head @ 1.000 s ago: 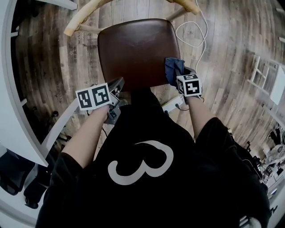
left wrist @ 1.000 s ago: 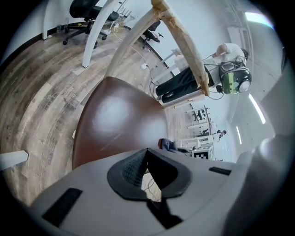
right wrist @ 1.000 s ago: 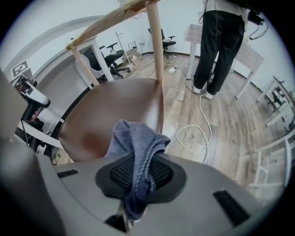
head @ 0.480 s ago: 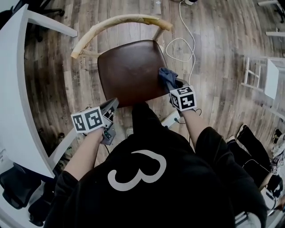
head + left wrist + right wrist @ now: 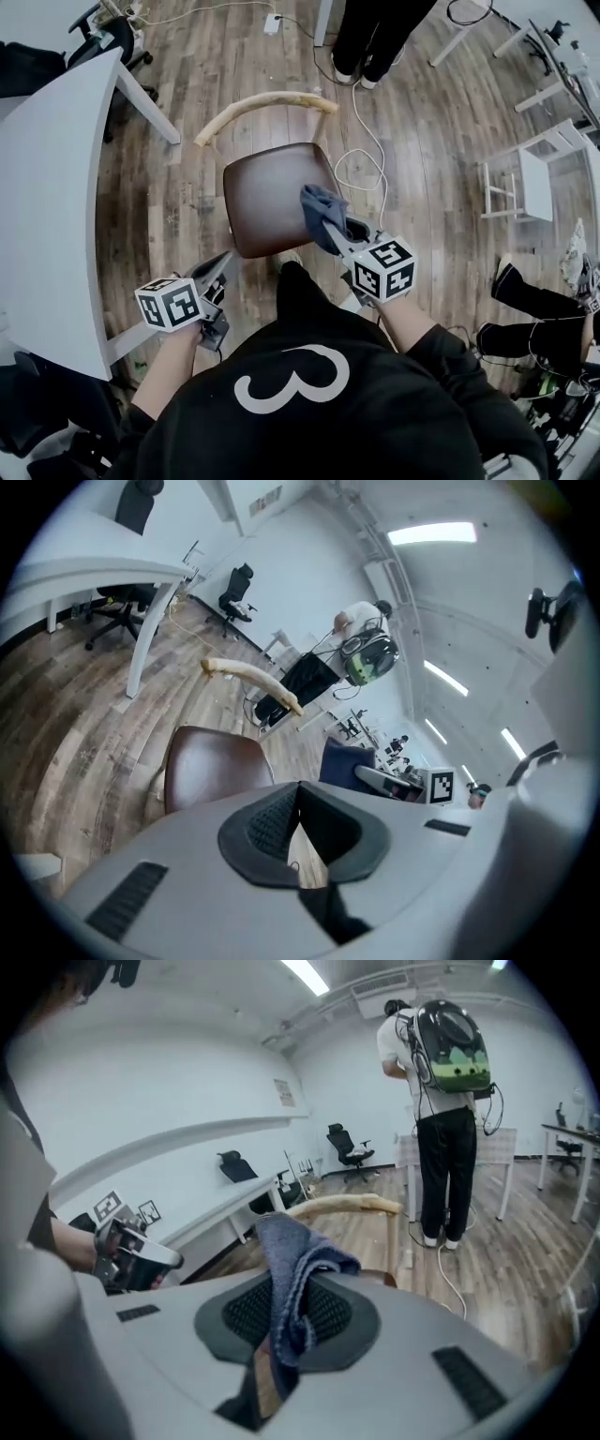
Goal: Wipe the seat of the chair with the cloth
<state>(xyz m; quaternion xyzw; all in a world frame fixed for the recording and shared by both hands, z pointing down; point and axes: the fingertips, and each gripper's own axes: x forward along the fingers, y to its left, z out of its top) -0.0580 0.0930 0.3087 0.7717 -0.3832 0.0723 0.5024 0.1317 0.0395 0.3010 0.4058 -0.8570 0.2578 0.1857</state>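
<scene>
The chair's brown seat point(image 5: 267, 192) shows below me in the head view, under a curved wooden backrest point(image 5: 262, 103). My right gripper point(image 5: 336, 225) is shut on a blue cloth point(image 5: 319, 208), held over the seat's right front corner; whether it touches the seat is unclear. In the right gripper view the cloth point(image 5: 291, 1260) hangs folded between the jaws. My left gripper point(image 5: 223, 264) hovers off the seat's front left corner, jaws together with nothing in them. The left gripper view shows the seat point(image 5: 211, 771) and the cloth point(image 5: 342, 761) ahead.
A white desk point(image 5: 47, 187) runs along the left, one leg near the chair. A white cable point(image 5: 361, 164) loops on the wood floor right of the seat. A person's legs point(image 5: 375, 37) stand beyond the chair. A white stool point(image 5: 530, 183) is at the right.
The view has risen and pulled back from the chair. My right gripper has lifted the cloth from the seat's right edge toward me. My left gripper has drawn back from the seat's front edge.
</scene>
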